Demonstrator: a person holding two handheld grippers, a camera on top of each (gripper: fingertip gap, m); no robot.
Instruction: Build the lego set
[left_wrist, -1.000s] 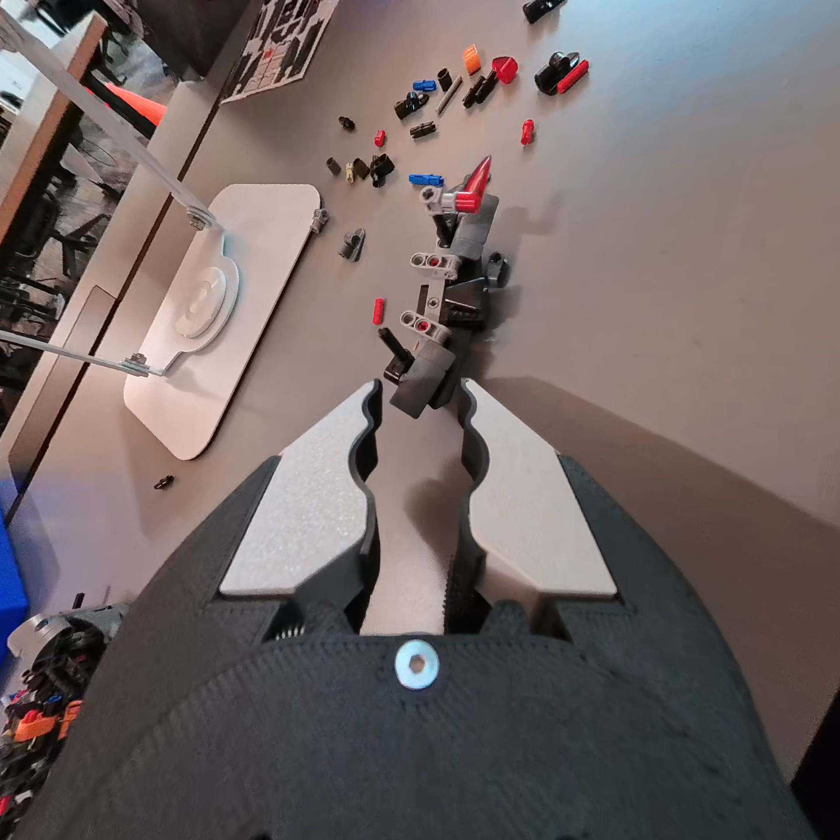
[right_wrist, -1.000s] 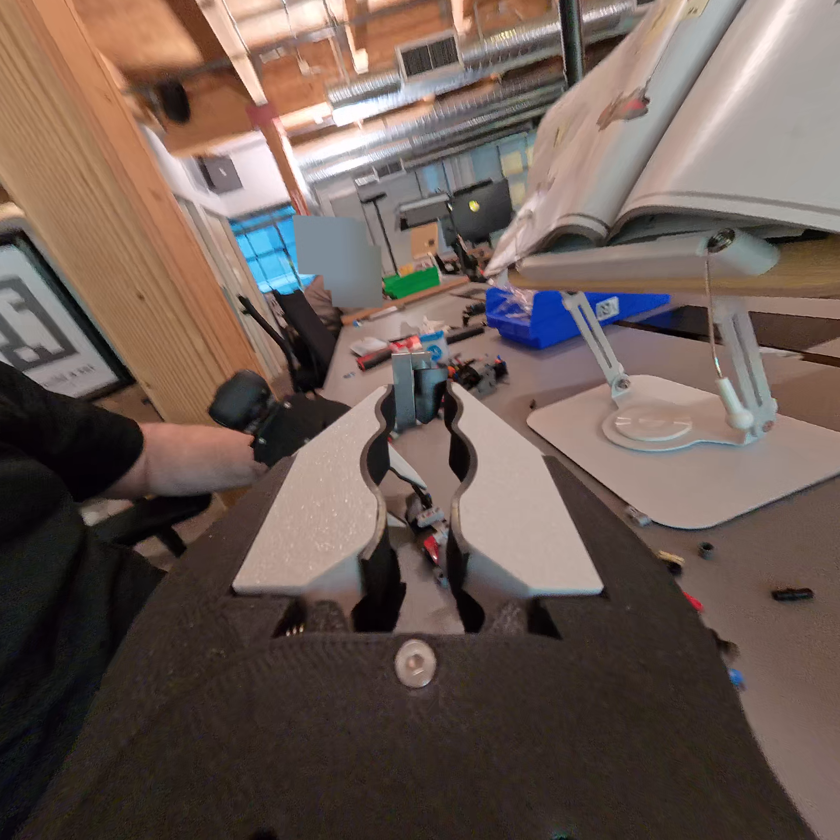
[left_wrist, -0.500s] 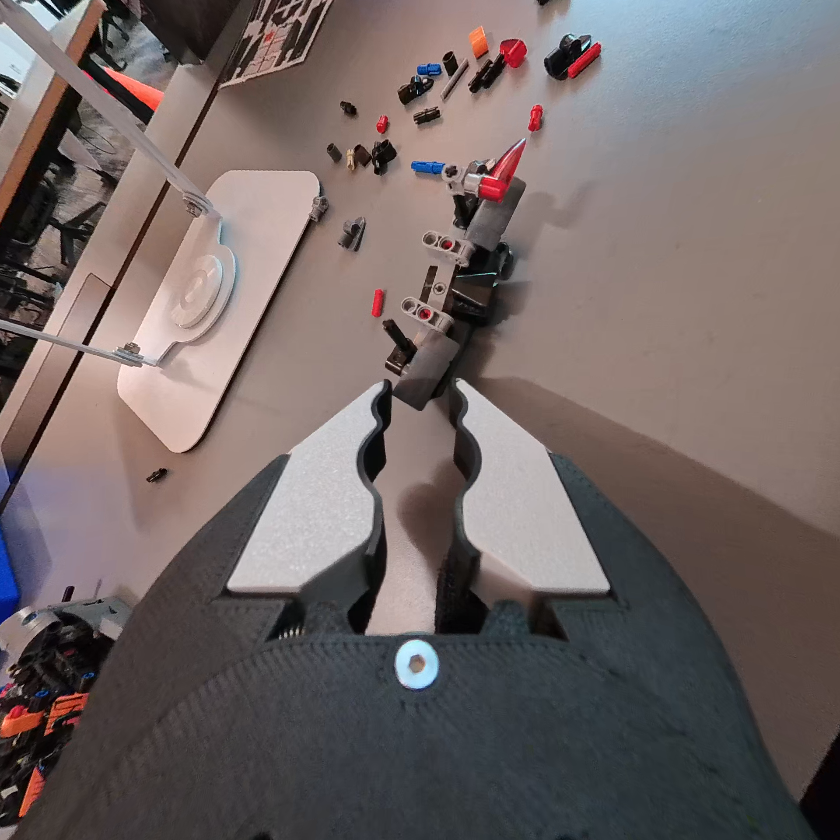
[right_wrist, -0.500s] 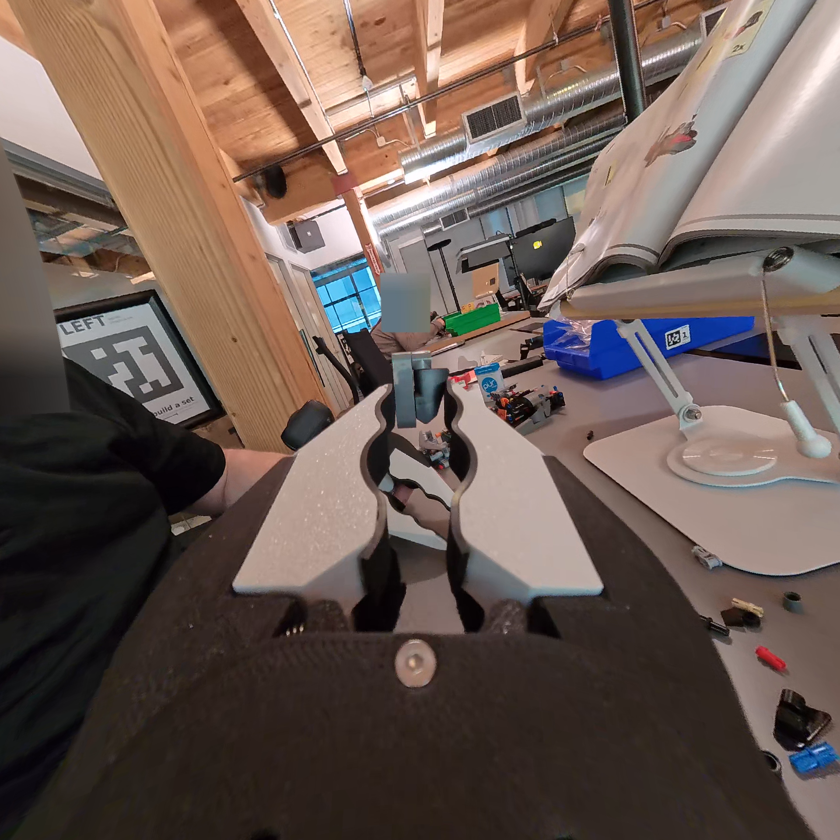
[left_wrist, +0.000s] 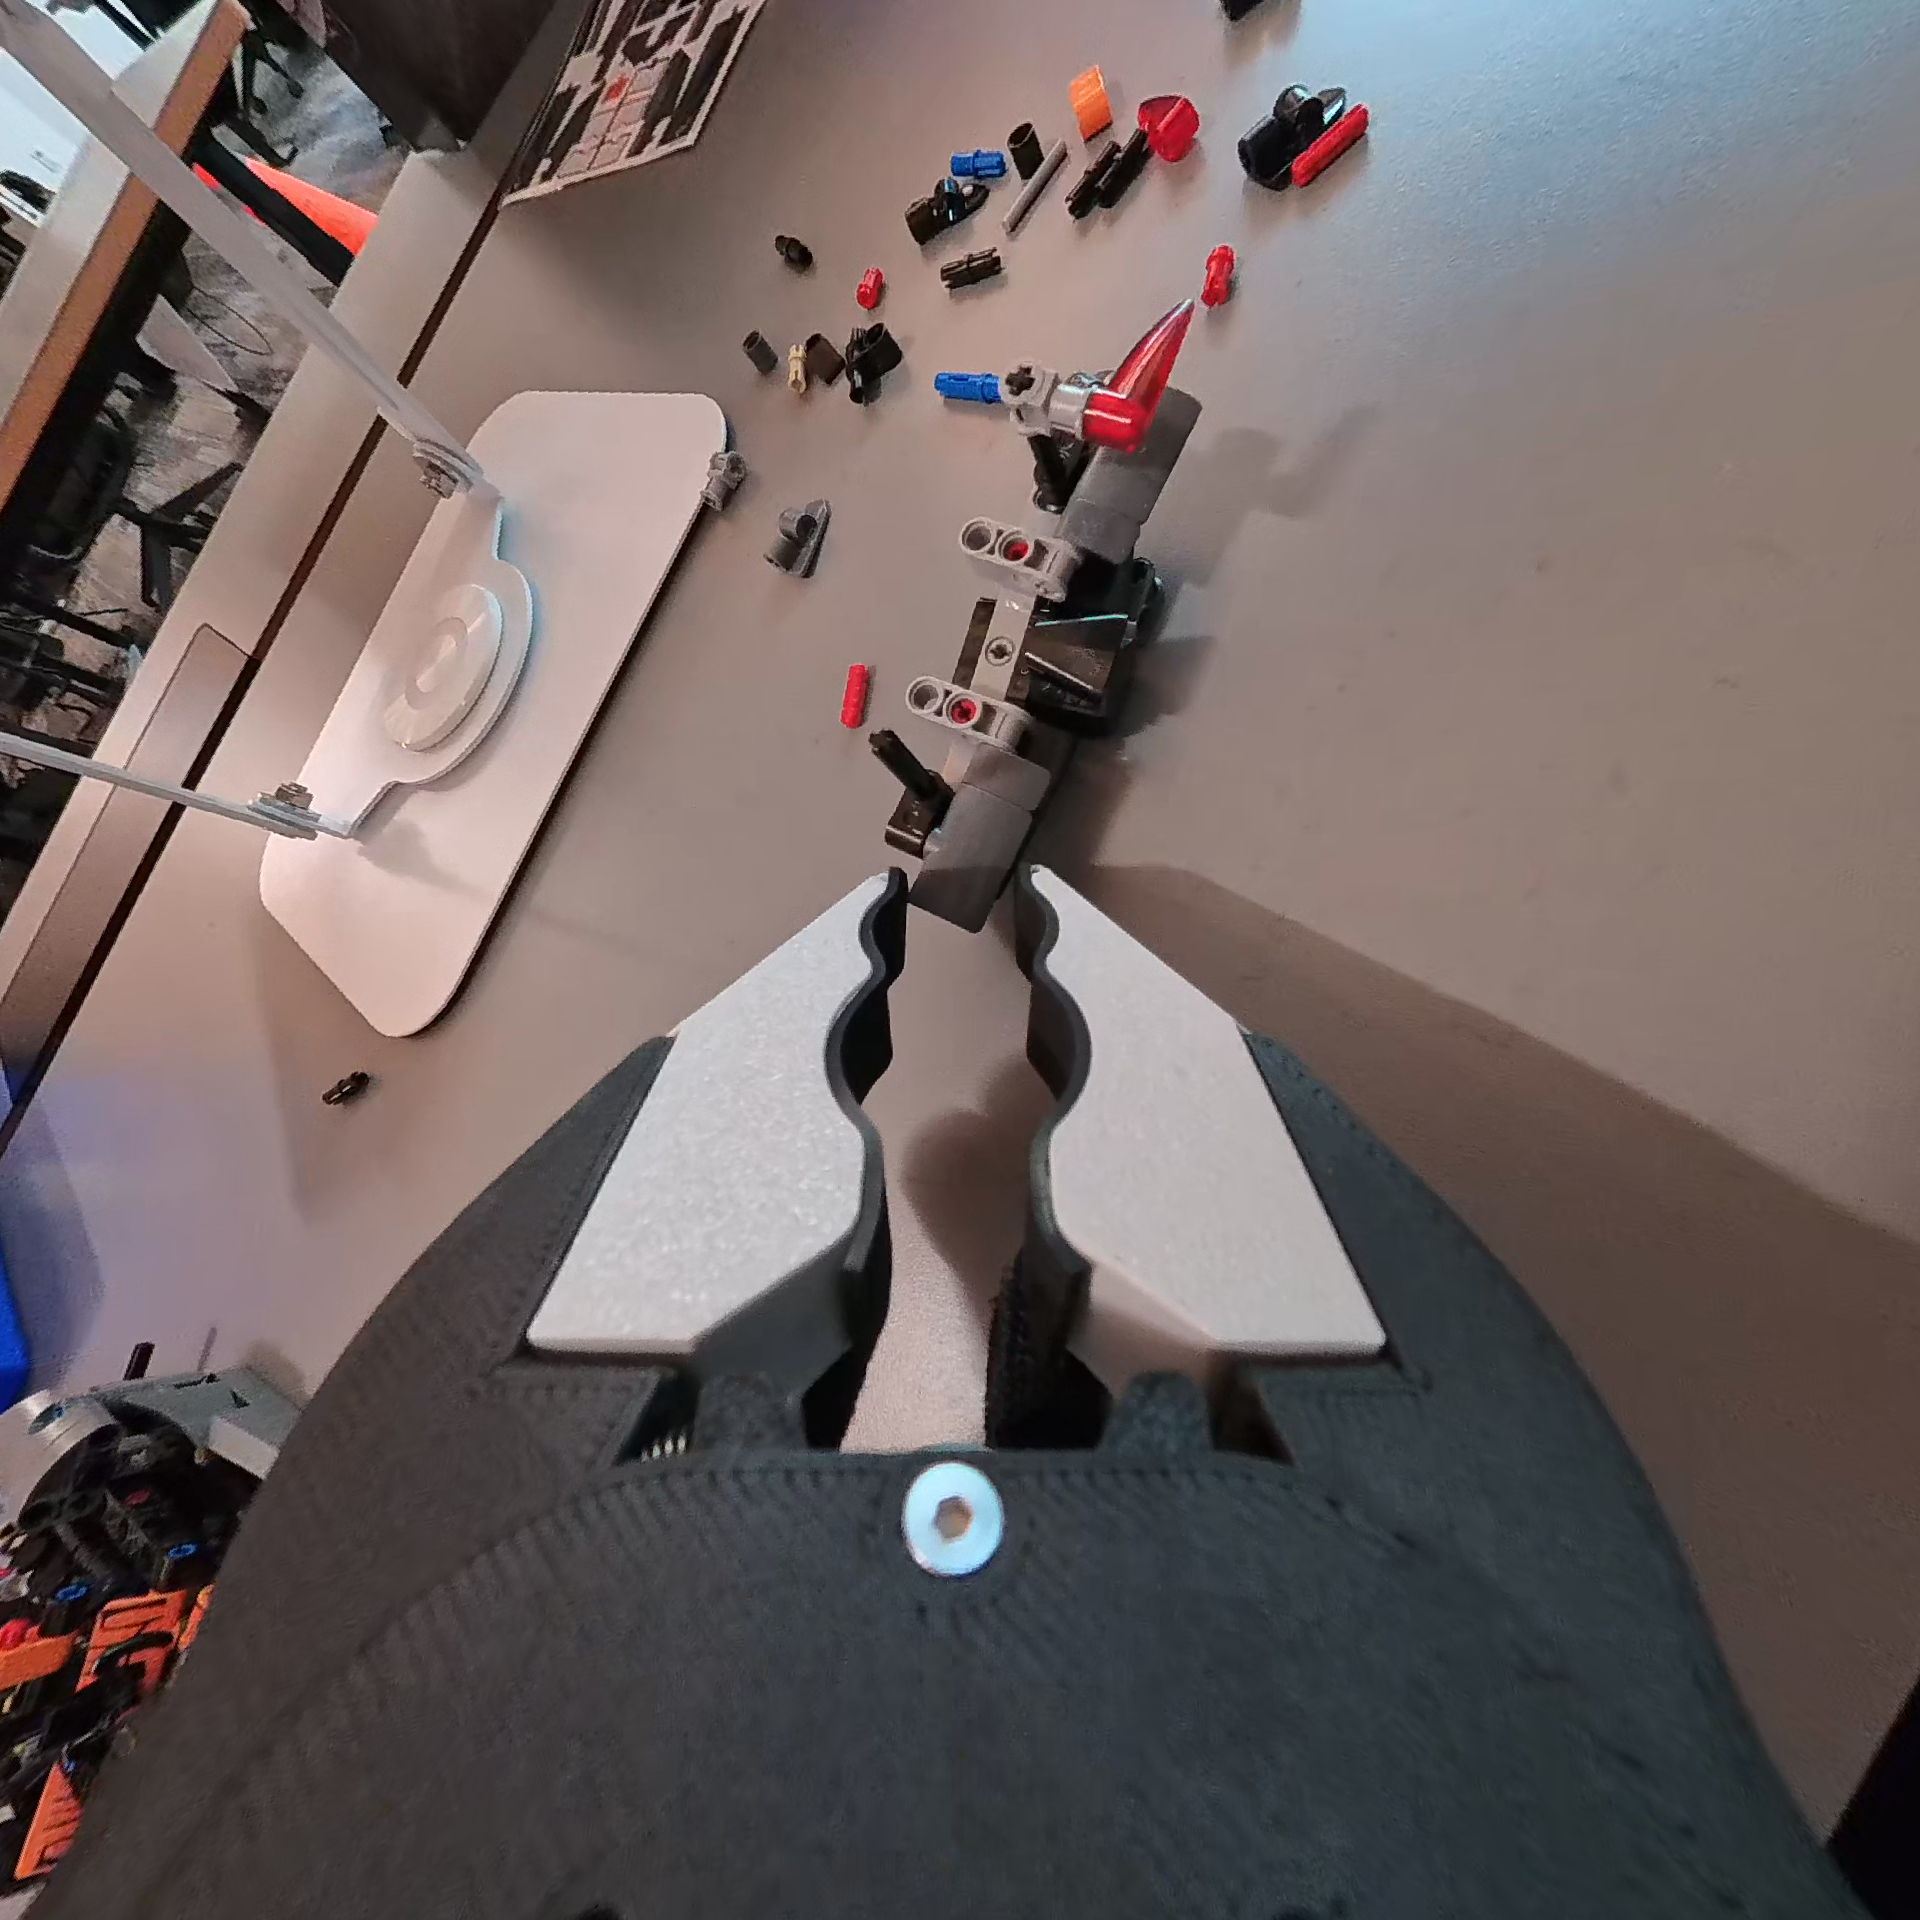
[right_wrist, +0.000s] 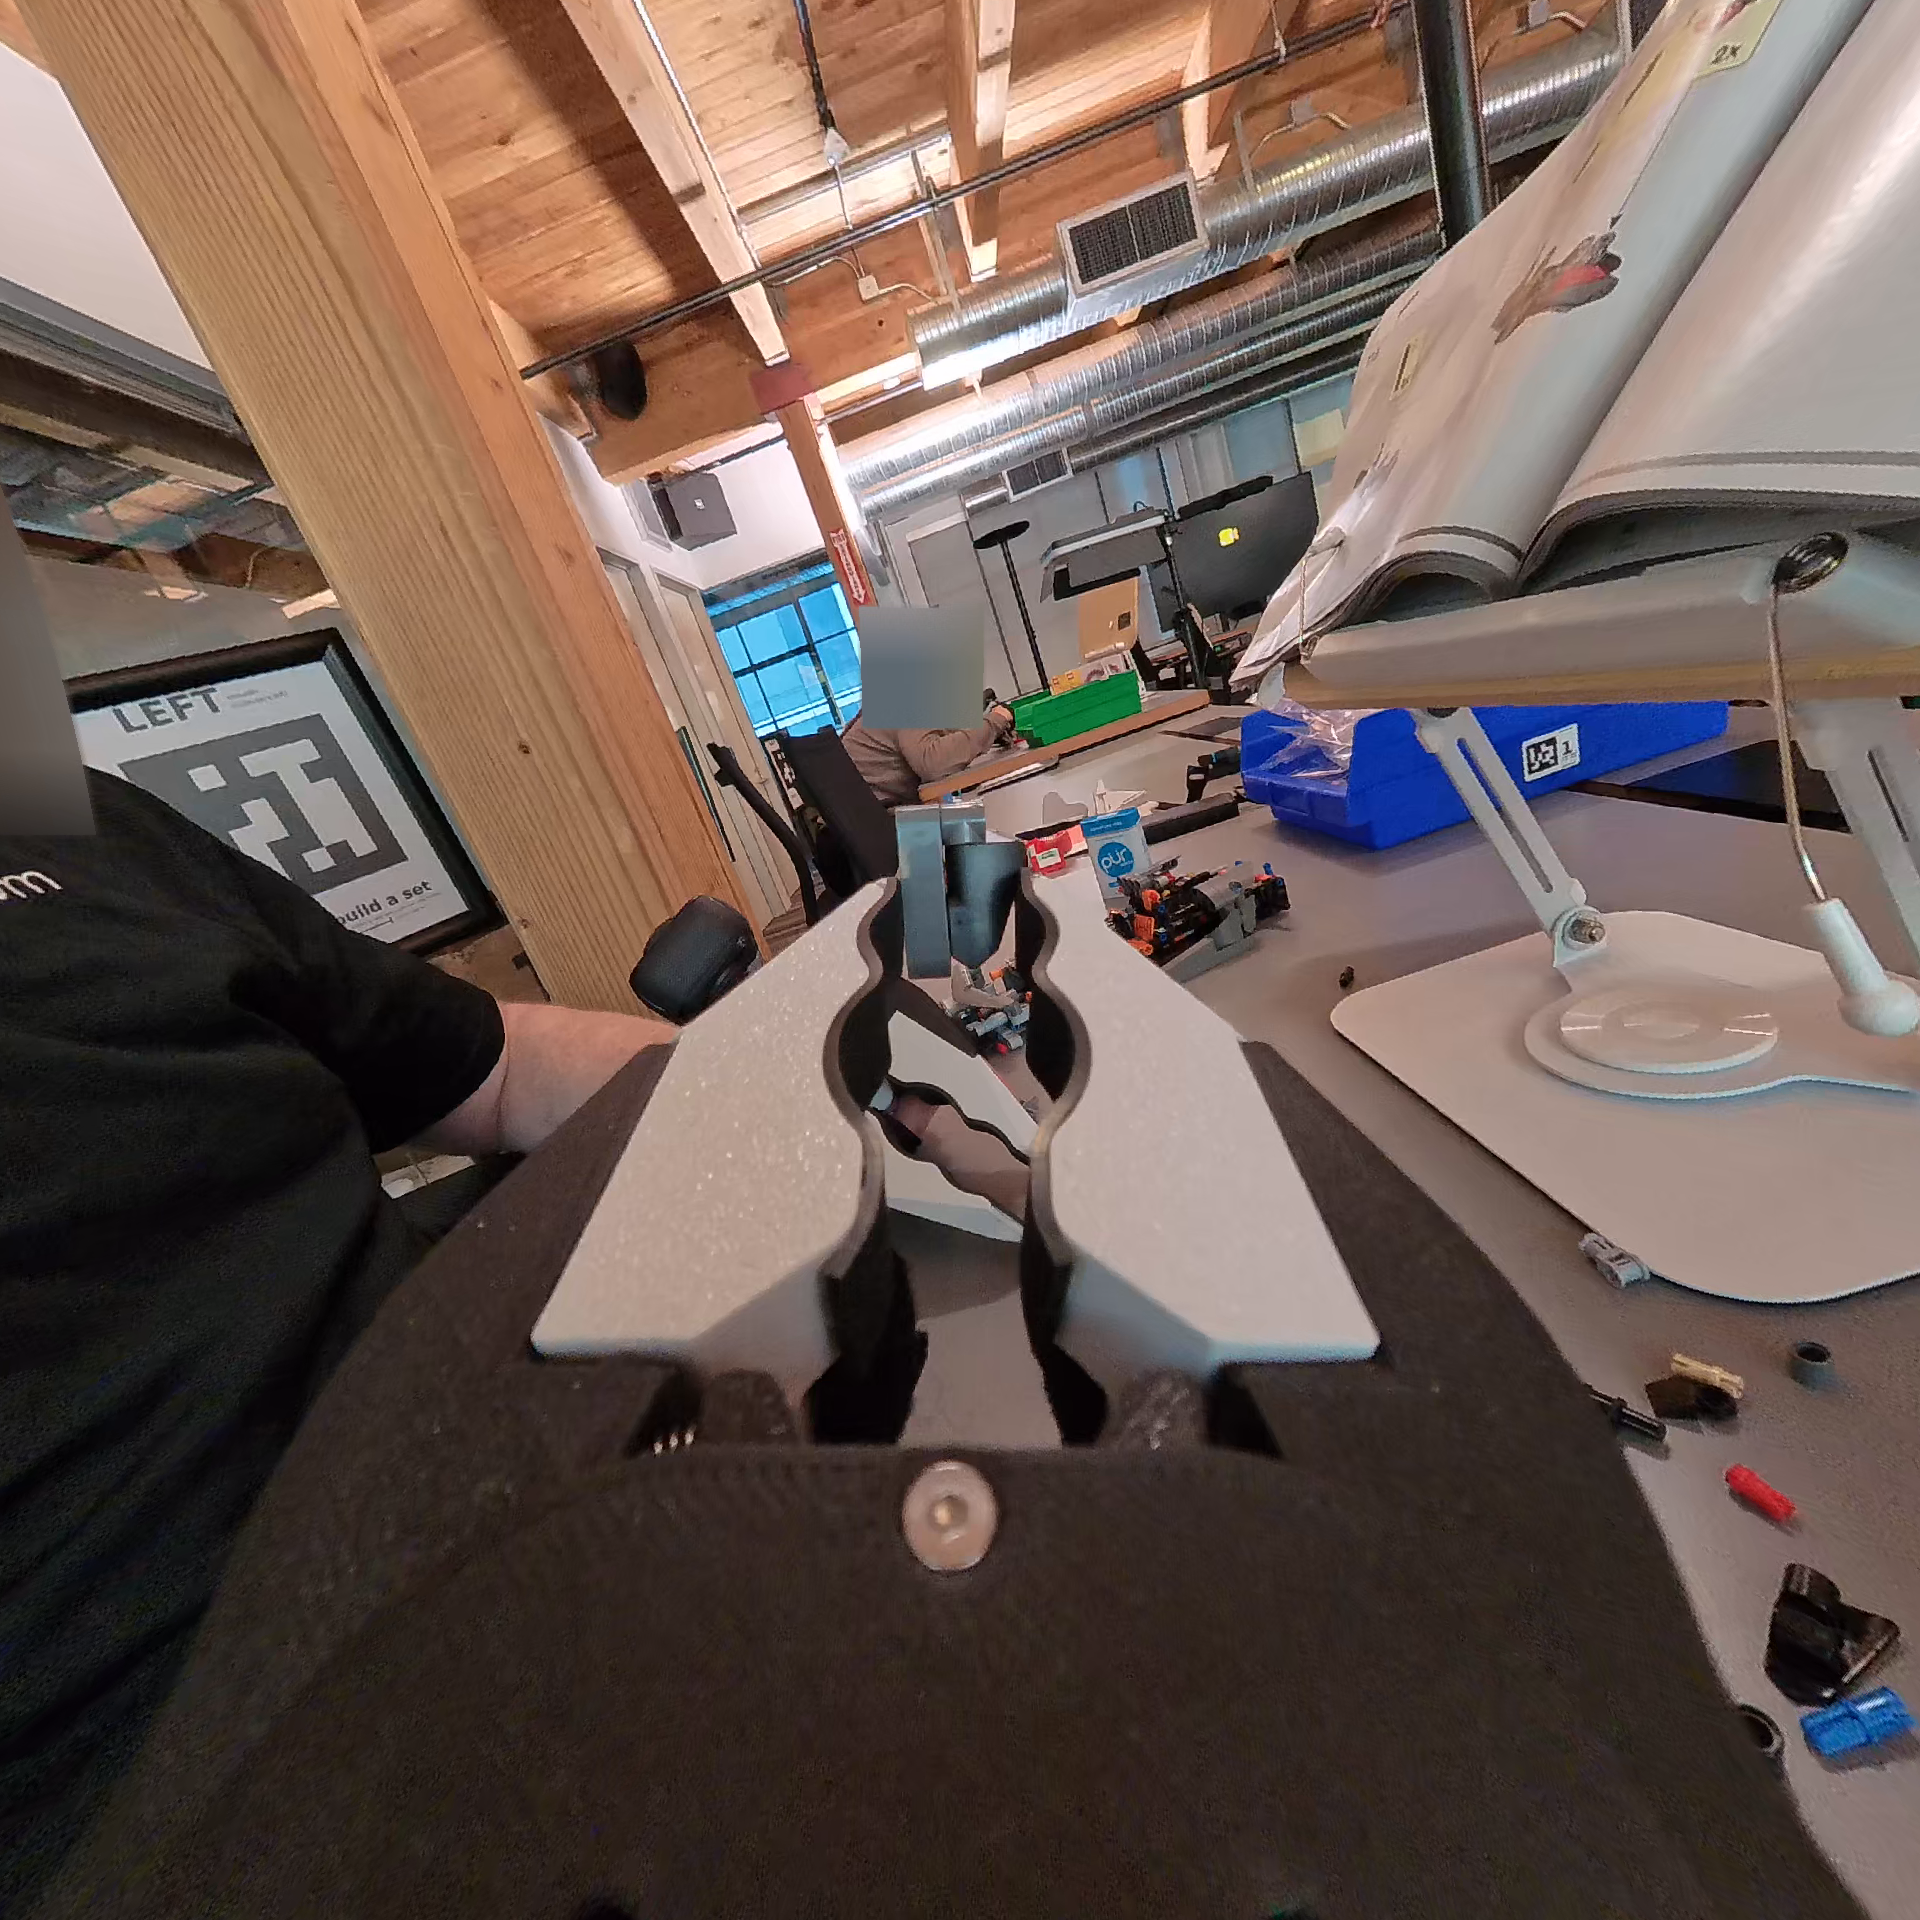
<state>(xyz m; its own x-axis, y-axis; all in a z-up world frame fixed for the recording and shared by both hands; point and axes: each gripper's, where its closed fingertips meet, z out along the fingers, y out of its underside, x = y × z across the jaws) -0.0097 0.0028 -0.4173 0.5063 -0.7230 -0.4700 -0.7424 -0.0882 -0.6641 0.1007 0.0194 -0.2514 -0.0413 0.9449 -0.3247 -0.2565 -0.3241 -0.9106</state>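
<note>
A long Lego assembly (left_wrist: 1049, 644) of grey panels, black parts and grey beams ends in a red spike (left_wrist: 1138, 384). My left gripper (left_wrist: 958, 881) is shut on its near grey end. The assembly points away over the grey table (left_wrist: 1507, 623). My right gripper (right_wrist: 954, 894) is raised above the table and is shut on a small grey-and-black piece (right_wrist: 925, 894) at its fingertips. Through the gap between the right fingers I see a white finger (right_wrist: 935, 1060) of the left gripper and a bit of the assembly (right_wrist: 987, 1013). The right gripper does not show in the left wrist view.
Loose red, black, blue and orange pieces (left_wrist: 1039, 177) lie beyond the assembly, and some show in the right wrist view (right_wrist: 1756, 1496). A white book stand (left_wrist: 436, 707) (right_wrist: 1662, 1091) holds an open booklet. A partly built model (right_wrist: 1195, 904), a blue bin (right_wrist: 1403, 769) and a sticker sheet (left_wrist: 634, 94) lie farther off. The left gripper's tips are roughly 20 centimetres from the right gripper's.
The left gripper's jaws have narrowed onto the assembly's grey end, and the assembly has shifted slightly. The right gripper has tilted upward with its piece, so its view shows more ceiling.
</note>
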